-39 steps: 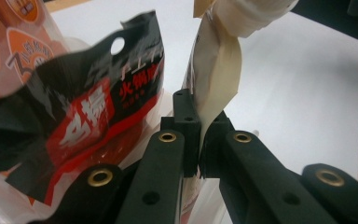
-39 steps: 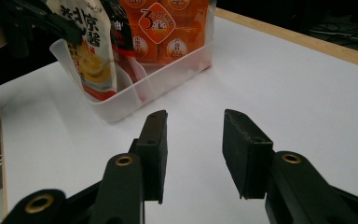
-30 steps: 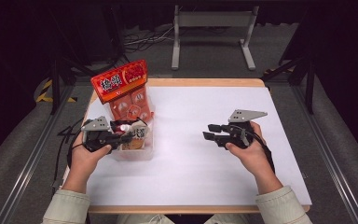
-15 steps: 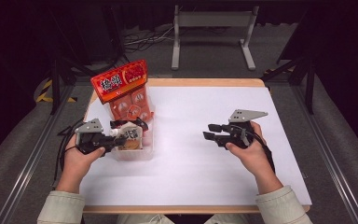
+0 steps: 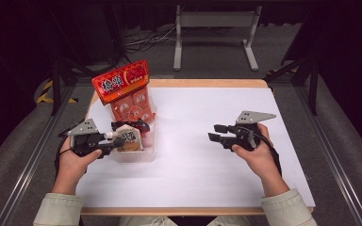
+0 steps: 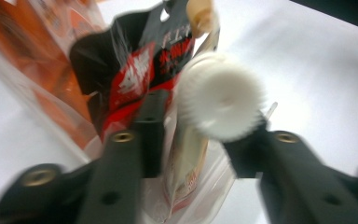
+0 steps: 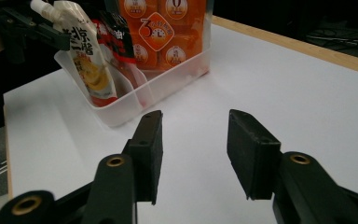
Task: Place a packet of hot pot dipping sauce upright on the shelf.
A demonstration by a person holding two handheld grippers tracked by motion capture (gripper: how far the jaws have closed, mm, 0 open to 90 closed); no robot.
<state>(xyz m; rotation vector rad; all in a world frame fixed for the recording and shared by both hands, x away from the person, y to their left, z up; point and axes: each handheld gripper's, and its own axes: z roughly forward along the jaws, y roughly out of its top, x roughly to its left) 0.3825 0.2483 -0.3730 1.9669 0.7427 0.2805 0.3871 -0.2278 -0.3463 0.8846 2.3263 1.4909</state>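
Soft, light spout pouch (image 5: 131,140) in the tub (image 5: 136,155): take its stiff white cap (image 6: 221,95); left gripper (image 5: 118,136) fingers just opening around it, right gripper (image 7: 196,149) fingers apart, empty

Cream pouch (image 5: 131,140) with white cap (image 6: 221,95) — black-and-red packet (image 6: 140,74) beside it, perhaps glossy; orange bag (image 5: 128,94).

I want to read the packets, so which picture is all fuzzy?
The left gripper view is fuzzy: the white cap and black packet smear up close. The right gripper view is sharp on the pouch. The high view is clear, with dark surroundings.
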